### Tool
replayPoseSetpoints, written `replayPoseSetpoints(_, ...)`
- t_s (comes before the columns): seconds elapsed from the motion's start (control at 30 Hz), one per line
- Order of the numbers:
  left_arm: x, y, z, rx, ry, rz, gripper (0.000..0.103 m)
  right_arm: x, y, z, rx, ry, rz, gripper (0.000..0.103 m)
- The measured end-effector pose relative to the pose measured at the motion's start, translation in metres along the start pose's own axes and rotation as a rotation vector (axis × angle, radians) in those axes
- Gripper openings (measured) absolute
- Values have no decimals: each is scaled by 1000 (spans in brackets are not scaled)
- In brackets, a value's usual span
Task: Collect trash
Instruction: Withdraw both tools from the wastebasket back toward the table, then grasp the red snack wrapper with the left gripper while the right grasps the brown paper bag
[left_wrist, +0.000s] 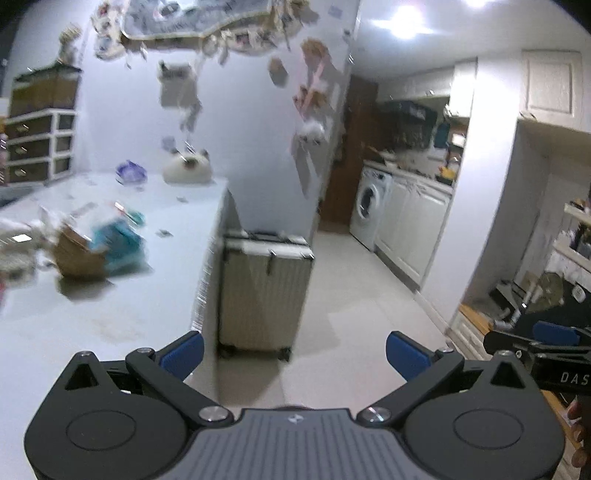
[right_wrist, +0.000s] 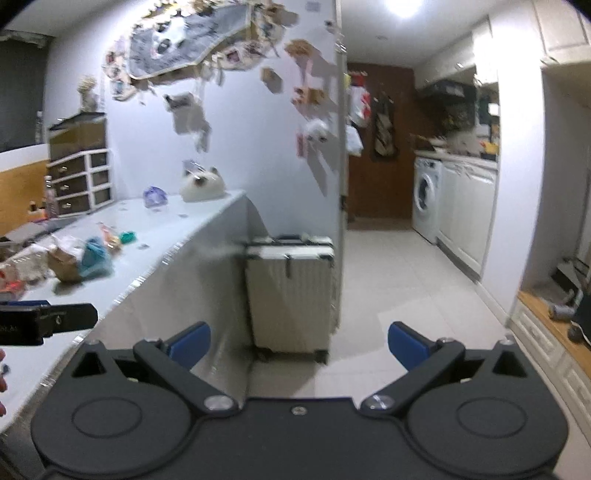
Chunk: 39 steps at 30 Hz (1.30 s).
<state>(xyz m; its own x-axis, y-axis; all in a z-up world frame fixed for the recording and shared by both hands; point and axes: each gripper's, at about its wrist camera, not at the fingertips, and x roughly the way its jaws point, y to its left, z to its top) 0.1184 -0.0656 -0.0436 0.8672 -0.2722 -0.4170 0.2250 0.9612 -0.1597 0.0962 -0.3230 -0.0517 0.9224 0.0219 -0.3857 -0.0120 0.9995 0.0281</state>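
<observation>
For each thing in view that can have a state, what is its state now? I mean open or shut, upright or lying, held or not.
left gripper: open, holding nothing
right gripper: open, holding nothing
suitcase: upright on the floor, shut
washing machine: door shut
drawer unit: drawers shut
brown paper bag: lying crumpled on the table, not held
teal wrapper: lying beside the bag, not held
</observation>
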Motion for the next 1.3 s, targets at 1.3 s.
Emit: replayPoseSetpoints(1.3, -12, 343, 33, -97, 77, 221, 103, 109, 268, 50, -173, 17, 408, 95)
